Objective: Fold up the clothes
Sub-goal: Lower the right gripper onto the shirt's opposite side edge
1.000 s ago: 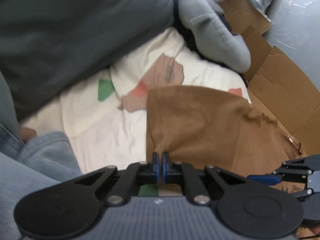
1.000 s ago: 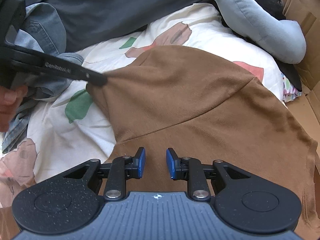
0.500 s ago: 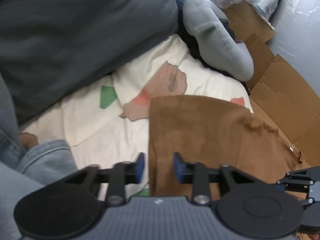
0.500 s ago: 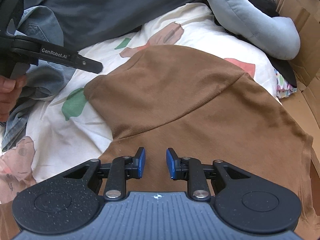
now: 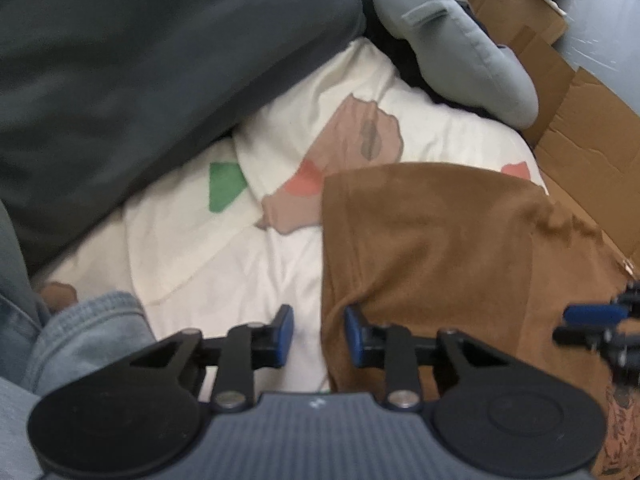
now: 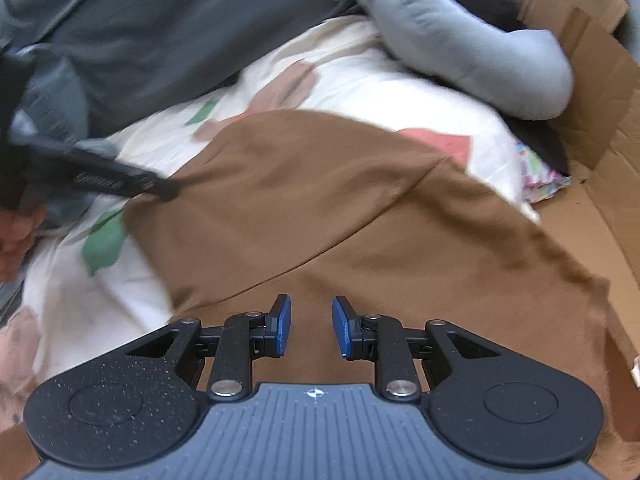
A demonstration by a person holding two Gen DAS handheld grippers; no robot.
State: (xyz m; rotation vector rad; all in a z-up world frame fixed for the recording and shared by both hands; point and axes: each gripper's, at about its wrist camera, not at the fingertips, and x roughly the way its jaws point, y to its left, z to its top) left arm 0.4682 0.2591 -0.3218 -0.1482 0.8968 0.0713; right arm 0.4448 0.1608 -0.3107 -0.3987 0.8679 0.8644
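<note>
The brown garment (image 5: 460, 256) lies spread on the white patterned bedding (image 5: 200, 264), with one part already laid over the rest, so a diagonal fold line crosses it in the right wrist view — from about 8 o'clock up to 2 o'clock. What changed in the last second: your left gripper (image 5: 318, 334) was clamped on the left edge of the cloth and pulling it, and now its jaws stand apart, with that edge lying loose between them, at 6 o'clock in its own view. So the corner has been let go and the flap rests where you put it. In the right wrist view the tip of this gripper is at 9 o'clock, again close to the corner of the flap; the frame is blurred, so I cannot tell if it touches. Your right gripper (image 6: 311, 328) has kept its jaws apart the whole time and holds nothing — it hovers over the near part of the garment. The grey pillow (image 5: 452, 40) and the cardboard (image 5: 580, 120) sit at 1 to 3 o'clock, apart from the fold. I judge one fold is placed, and the garment is wide enough for more.
</note>
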